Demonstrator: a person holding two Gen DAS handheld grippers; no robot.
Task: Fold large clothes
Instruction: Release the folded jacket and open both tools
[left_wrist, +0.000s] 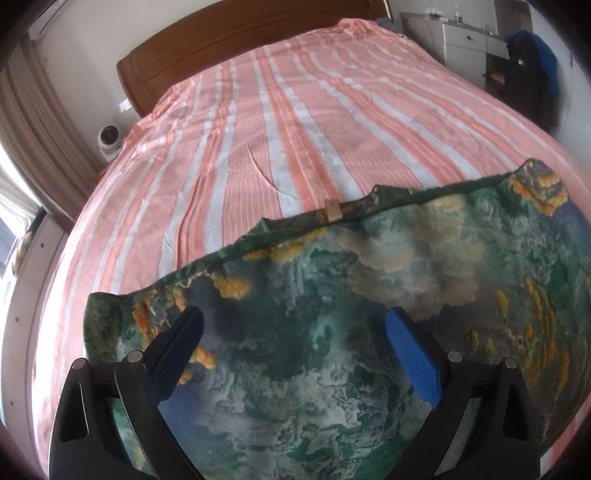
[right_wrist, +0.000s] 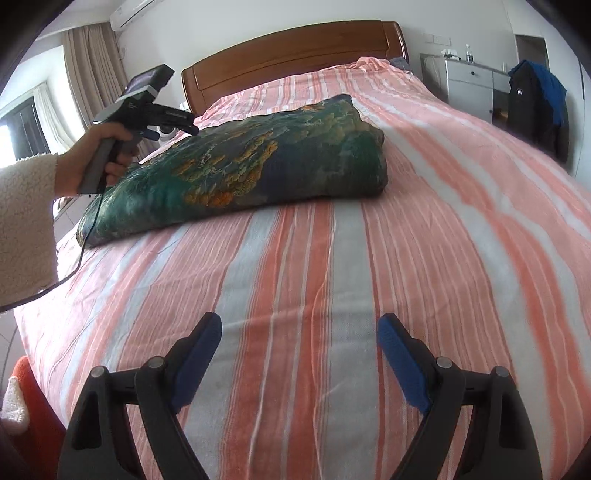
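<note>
A folded green printed cloth (right_wrist: 236, 166) is seen lying toward the left edge of the striped bed (right_wrist: 369, 258), while both the left gripper (left_wrist: 293, 325) and right gripper (right_wrist: 299, 332) are held with fingers spread, nothing pinched.

Folded garment on the striped bed

The green printed garment (right_wrist: 236, 166) lies near the bed's (right_wrist: 461, 221) left edge; right gripper (right_wrist: 299, 328) gapes empty.
</note>
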